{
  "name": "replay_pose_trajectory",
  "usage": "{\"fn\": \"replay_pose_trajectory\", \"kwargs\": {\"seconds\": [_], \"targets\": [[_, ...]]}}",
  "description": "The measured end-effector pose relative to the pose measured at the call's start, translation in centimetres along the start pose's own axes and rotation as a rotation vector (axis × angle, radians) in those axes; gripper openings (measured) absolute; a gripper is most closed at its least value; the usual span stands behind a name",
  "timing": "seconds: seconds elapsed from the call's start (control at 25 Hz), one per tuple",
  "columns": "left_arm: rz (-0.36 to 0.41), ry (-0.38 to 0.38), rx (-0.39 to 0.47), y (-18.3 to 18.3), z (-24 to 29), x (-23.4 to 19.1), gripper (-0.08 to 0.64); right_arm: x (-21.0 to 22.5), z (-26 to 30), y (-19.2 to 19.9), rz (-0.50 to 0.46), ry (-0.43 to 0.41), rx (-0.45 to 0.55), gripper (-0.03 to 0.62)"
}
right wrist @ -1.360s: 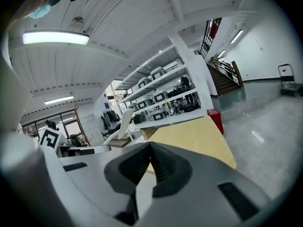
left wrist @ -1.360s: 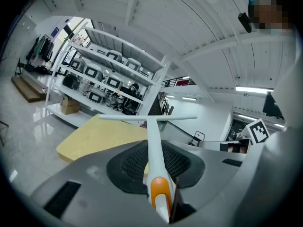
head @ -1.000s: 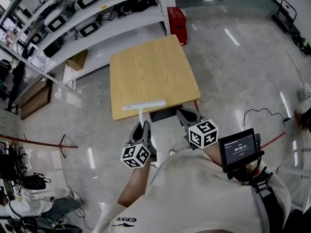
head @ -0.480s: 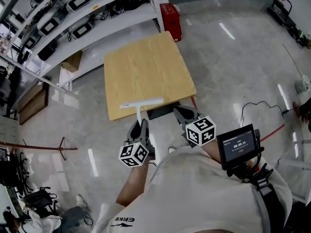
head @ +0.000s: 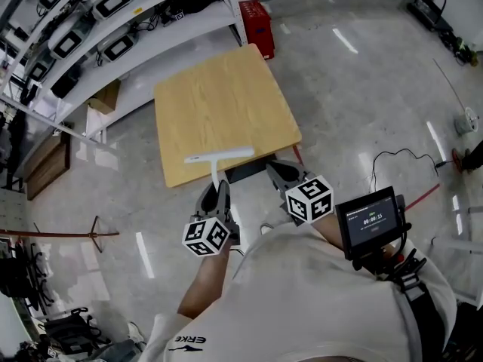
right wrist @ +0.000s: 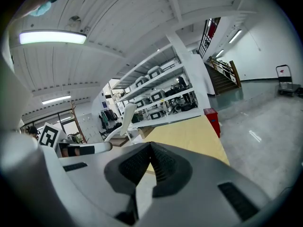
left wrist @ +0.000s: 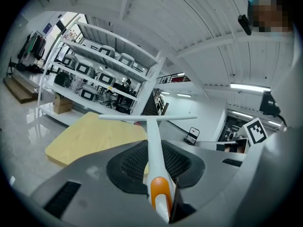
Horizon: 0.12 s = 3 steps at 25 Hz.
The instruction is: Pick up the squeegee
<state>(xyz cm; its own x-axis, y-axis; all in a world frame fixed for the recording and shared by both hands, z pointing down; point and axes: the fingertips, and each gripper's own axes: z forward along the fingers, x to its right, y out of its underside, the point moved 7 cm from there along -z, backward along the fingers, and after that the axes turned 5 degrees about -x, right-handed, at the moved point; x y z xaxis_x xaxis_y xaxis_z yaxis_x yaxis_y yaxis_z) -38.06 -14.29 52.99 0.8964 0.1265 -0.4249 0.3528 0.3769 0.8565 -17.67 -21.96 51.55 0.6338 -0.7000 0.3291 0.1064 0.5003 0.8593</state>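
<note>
Two jaws of the left gripper (left wrist: 152,161) are clamped on the thin white handle of the squeegee (left wrist: 154,141), just ahead of its orange end cap (left wrist: 159,188). The tool looks light, stiff and smooth, so it could slip or turn between the ribbed black pads (left wrist: 130,162). The hold low on the handle seems sensible, though the long crossbar gives leverage. The right gripper (right wrist: 150,161), just beside the near edge of the table (head: 226,96), has its jaws together on nothing. The straight blade bar hangs over that near edge; whether it touches the matte, pale wood top cannot be told. Beyond the table stand white metal shelves (head: 113,29) and a red box (head: 255,17)
</note>
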Motion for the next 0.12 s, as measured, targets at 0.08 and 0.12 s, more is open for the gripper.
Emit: {"fn": "replay_pose_trajectory", "kwargs": {"seconds": [0.08, 0.12], "targets": [[0.003, 0.002, -0.001, 0.28, 0.58, -0.24, 0.084, 0.43, 0.45, 0.24, -0.003, -0.003, -0.001, 0.003], [0.004, 0.003, -0.002, 0.41, 0.88, -0.38, 0.084, 0.65, 0.70, 0.37, -0.005, -0.004, -0.001, 0.003]]}}
